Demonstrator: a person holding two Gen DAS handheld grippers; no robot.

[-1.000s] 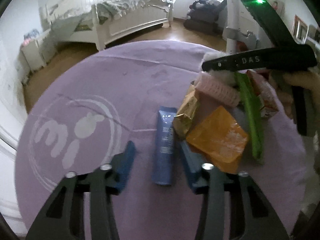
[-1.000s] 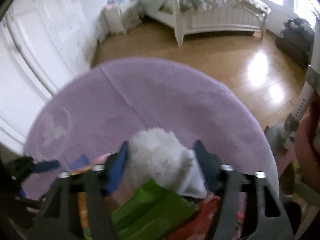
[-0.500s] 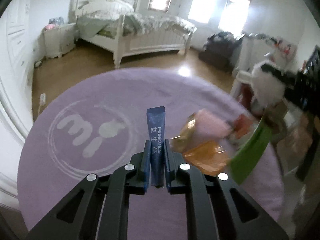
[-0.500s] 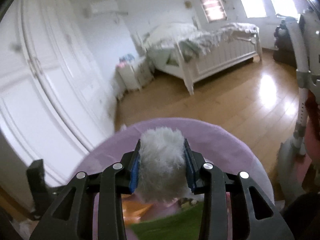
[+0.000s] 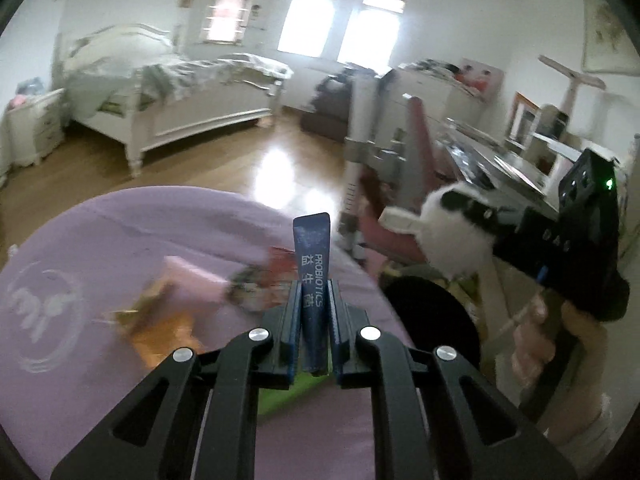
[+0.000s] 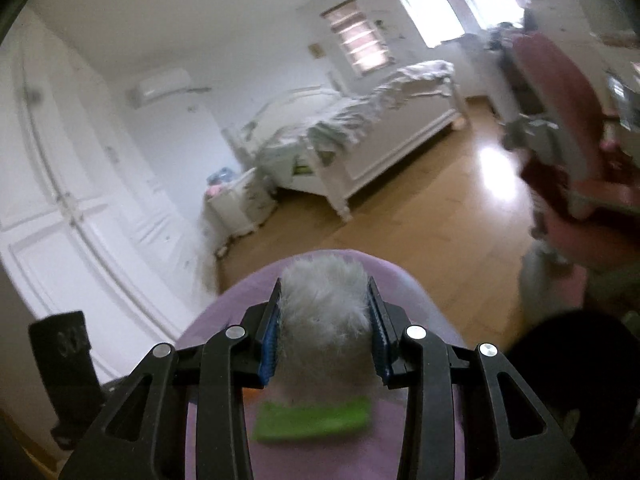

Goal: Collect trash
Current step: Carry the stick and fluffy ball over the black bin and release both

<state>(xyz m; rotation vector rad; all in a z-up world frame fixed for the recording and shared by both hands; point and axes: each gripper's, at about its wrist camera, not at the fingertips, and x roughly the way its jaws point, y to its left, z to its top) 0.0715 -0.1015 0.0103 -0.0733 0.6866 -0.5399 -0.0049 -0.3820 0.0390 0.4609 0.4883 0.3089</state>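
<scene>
Both pairs of jaws are closed on something. On the left gripper [image 5: 313, 328] the jaws are pressed tight on a dark blue sachet [image 5: 312, 268], a narrow stick pack with the word PROBIOTICS printed along it. The sachet stands almost upright between the pads, and its flat top end rises clearly above the fingertips. It is lifted off the purple round table [image 5: 120, 240].

On the right gripper [image 6: 326, 344] the jaws hold a white fluffy ball [image 6: 326, 320] between the blue pads, which press into its fur on both sides. From the left wrist view the same gripper appears at the right side, with the fluffy ball at its tip and a hand [image 5: 532, 344] around the handle. There the ball is in the air beyond the table edge, above a round black opening [image 5: 436, 320] that may be a bin, but the blur makes this uncertain.

More trash lies on the table: an orange wrapper [image 5: 160, 332], a pink packet [image 5: 192, 276] and a green wrapper [image 6: 316, 420] close under the grippers. All are blurred.

Behind the table there are a wooden floor [image 6: 420, 220], a white bed [image 5: 192, 96] and bright windows [image 5: 344, 24].
</scene>
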